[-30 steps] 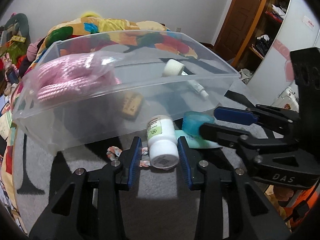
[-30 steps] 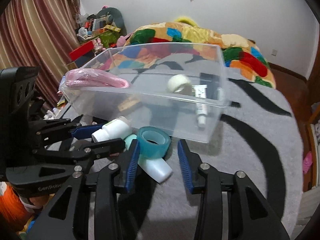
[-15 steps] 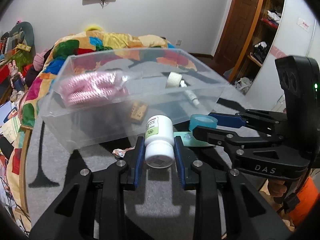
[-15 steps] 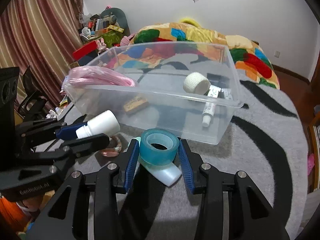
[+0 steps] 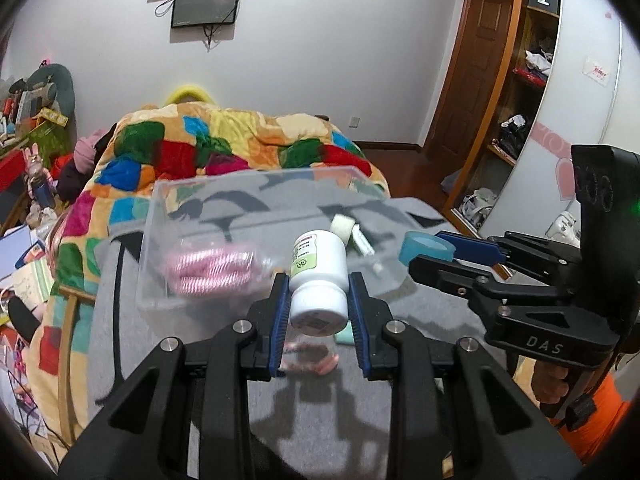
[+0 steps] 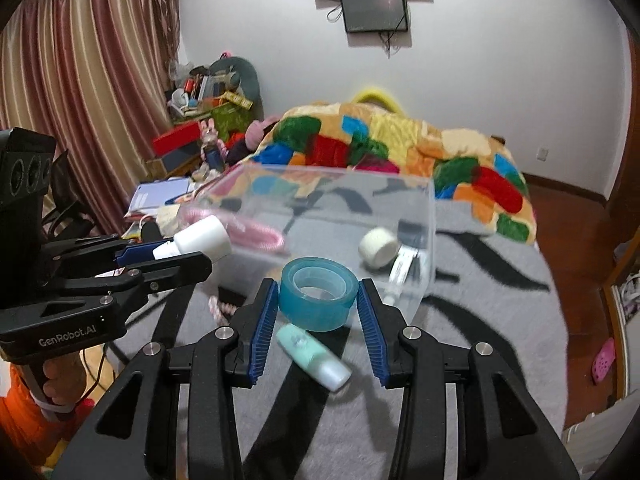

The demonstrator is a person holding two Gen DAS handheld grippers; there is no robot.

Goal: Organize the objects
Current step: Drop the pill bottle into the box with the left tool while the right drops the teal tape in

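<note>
In front of the clear plastic bin (image 5: 256, 240), on its near side, the left gripper (image 5: 318, 312) is clamped on a white pill bottle (image 5: 319, 276). Blue pads press the bottle's cap end; label end points toward the bin. Bottle is held up off the grey rug (image 5: 320, 400), just short of the bin's near wall.

To the right of the bin's near corner, the right gripper (image 6: 316, 312) is clamped on a roll of teal tape (image 6: 317, 298), pads on either side of the roll, hole facing up and toward the camera. Roll is in the air, near the bin's front wall, not inside it.

Inside the bin: a pink coiled bundle (image 5: 212, 270) at the left end, a small white roll (image 6: 378, 248) toward the right end, and a white tube (image 6: 402, 270) just beside that roll. Other contents blurred.

On the rug in front of the bin, below the tape: a mint-green bottle (image 6: 314, 356) lying on its side. A pink-and-white braided piece (image 6: 222, 308) lies near the bin's front wall, partly hidden by the right gripper's left finger.

Behind the bin: a patchwork blanket (image 6: 400, 148) in many colours. Left of the bin, a cluttered stack of books and boxes (image 6: 192, 136) against striped curtains (image 6: 92, 92).
</note>
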